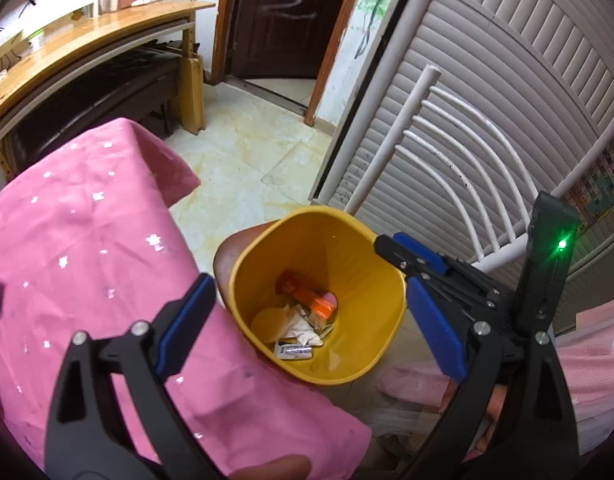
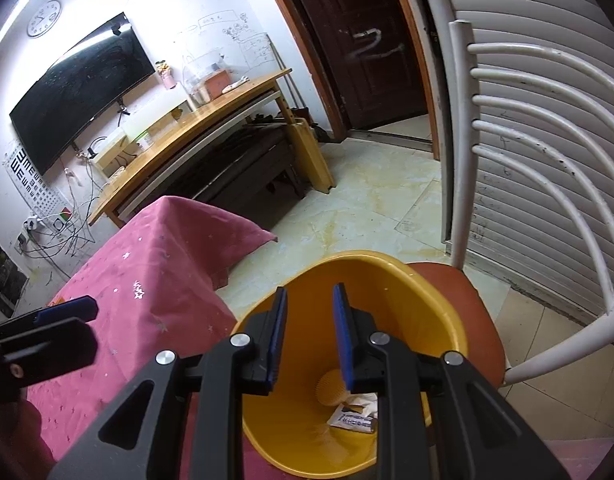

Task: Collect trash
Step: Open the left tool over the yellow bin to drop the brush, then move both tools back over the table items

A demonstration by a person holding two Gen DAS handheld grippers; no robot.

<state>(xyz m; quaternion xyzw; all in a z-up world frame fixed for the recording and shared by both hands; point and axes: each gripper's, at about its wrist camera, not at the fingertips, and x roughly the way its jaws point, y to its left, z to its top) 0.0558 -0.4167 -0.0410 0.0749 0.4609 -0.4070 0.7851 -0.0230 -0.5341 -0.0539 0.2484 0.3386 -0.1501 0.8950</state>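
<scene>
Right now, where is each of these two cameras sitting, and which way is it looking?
Left wrist view: on the left gripper, looking steeply down into the yellow bin of trash; its own wide-open blue fingers show, and the right gripper at the bin's rim.
Right wrist view: on the right gripper, aimed over the bin toward the desk; its narrow jaws hold nothing visible, and the left gripper shows at the edge.
Shared: bin, pink cloth, white chair, door.

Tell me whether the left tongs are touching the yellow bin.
Apart. The left wrist view shows the left tongs wide open above the yellow bin, holding nothing, gaps showing beside both fingers.
</scene>
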